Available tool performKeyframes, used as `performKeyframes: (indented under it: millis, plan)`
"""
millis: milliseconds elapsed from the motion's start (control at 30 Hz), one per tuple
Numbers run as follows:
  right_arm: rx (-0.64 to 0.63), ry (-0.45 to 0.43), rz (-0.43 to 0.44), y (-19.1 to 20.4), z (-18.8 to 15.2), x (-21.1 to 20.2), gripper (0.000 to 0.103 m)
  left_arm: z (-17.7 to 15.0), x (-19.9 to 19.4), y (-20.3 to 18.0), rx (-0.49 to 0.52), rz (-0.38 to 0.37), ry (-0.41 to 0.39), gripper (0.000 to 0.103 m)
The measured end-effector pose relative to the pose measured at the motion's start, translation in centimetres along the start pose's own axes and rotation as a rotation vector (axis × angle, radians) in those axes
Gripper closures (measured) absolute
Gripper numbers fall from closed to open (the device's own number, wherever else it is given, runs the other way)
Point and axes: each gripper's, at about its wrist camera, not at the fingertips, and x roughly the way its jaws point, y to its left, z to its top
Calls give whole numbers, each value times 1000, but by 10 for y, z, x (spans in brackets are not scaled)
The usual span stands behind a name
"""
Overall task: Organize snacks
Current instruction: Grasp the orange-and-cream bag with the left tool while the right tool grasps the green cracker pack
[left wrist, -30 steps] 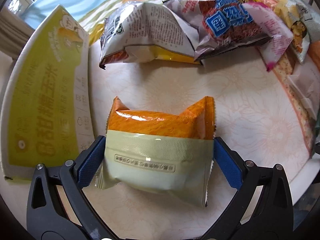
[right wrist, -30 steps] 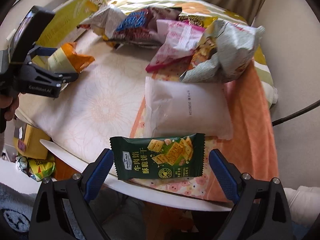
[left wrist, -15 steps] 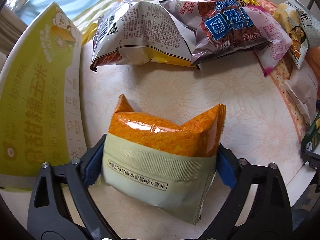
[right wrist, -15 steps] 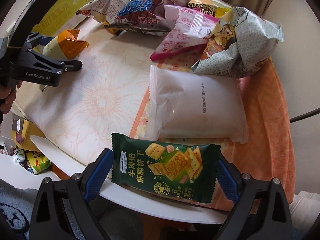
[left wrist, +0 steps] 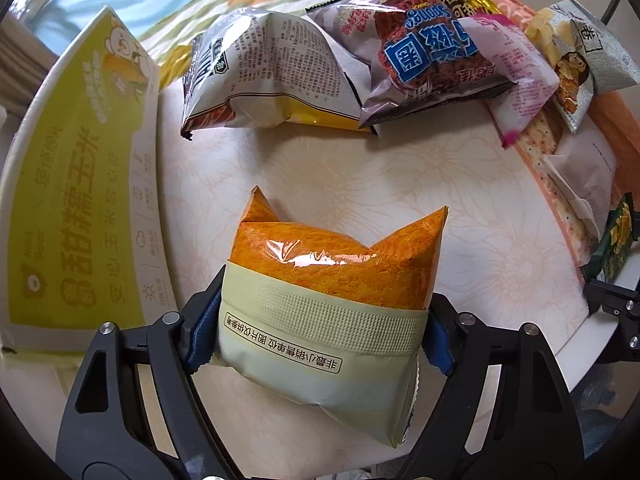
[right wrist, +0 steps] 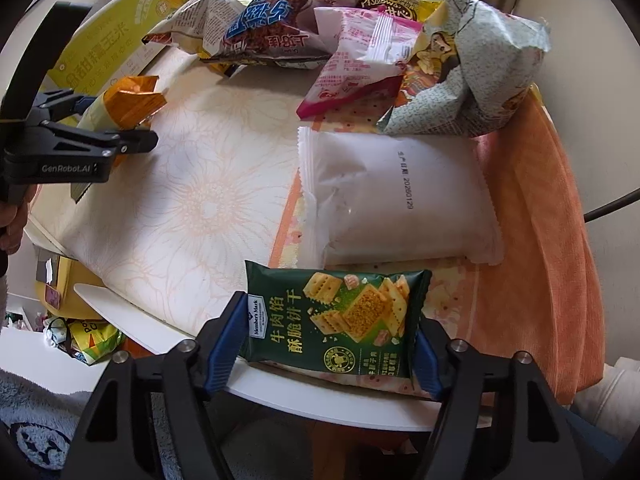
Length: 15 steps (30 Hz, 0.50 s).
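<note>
An orange and cream snack pack sits between the blue pads of my left gripper. Its jaws are closing and both pads press the pack's sides. The right wrist view shows that same gripper at the left, holding the pack tilted over the cloth. A dark green cracker pack lies at the table's near edge between the pads of my right gripper. Those jaws are closing too, and the pads touch the pack's two short ends. In the left wrist view the green pack shows at the right edge.
The round white table carries a floral cloth and an orange cloth. A yellow-green carton stands at the left. Several bags are piled at the back, and a white pack lies beyond the green one.
Both grippers' jaws have narrowed from wide open onto their packs. The orange and cream pack has tipped up a little. The right gripper has come closer around the green pack.
</note>
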Motion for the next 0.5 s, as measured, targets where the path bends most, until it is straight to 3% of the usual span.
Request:
performKeyframes:
  millis: [300, 500]
  plan:
    - [33, -41, 15, -8, 0, -27, 39, 4, -30, -2, -18, 0, -43, 24]
    - [11, -106, 17, -5, 11, -63, 39, 2, -80, -8, -58, 10, -114, 24]
